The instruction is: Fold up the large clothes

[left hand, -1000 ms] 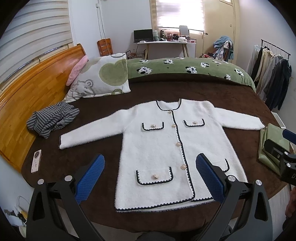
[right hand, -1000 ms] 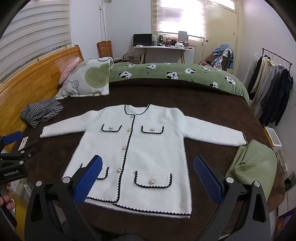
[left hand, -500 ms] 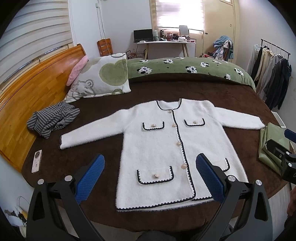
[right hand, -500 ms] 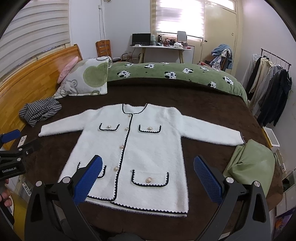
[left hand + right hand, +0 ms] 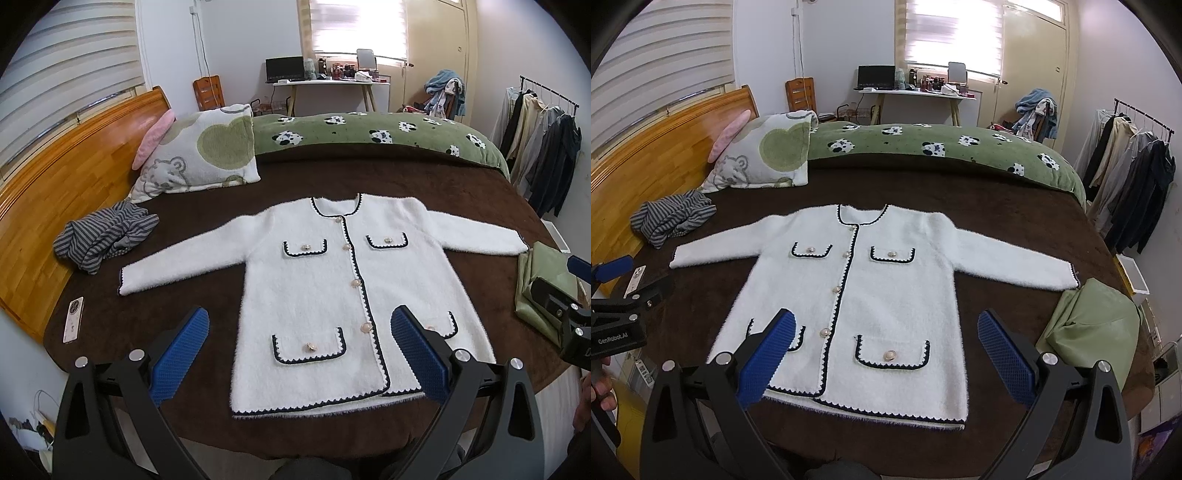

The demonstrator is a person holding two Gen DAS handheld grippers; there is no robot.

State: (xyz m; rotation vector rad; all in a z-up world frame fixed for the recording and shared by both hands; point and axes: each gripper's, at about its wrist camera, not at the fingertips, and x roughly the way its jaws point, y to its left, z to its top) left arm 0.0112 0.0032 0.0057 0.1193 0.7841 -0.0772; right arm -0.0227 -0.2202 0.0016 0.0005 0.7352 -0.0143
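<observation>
A white fuzzy cardigan [image 5: 332, 280] with dark scalloped trim, pearl buttons and four pockets lies flat, front up, sleeves spread, on the brown bed cover [image 5: 369, 177]. It also shows in the right wrist view [image 5: 886, 295]. My left gripper [image 5: 299, 332] is open and empty, held above the near hem. My right gripper [image 5: 886, 336] is open and empty, also above the hem. Each gripper shows at the edge of the other's view: the right one [image 5: 561, 306], the left one [image 5: 617, 295].
A folded green garment [image 5: 1089, 328] lies at the bed's right edge. A striped grey garment [image 5: 103, 236] and a phone [image 5: 72, 319] lie at the left. A bear pillow [image 5: 199, 155], green panda blanket [image 5: 369, 129], wooden headboard [image 5: 55, 177] and clothes rack [image 5: 1126, 177] surround the bed.
Both views have shifted slightly; the cardigan sits a little lower and nearer in the frames. The cardigan itself has not moved and both grippers stay open.
</observation>
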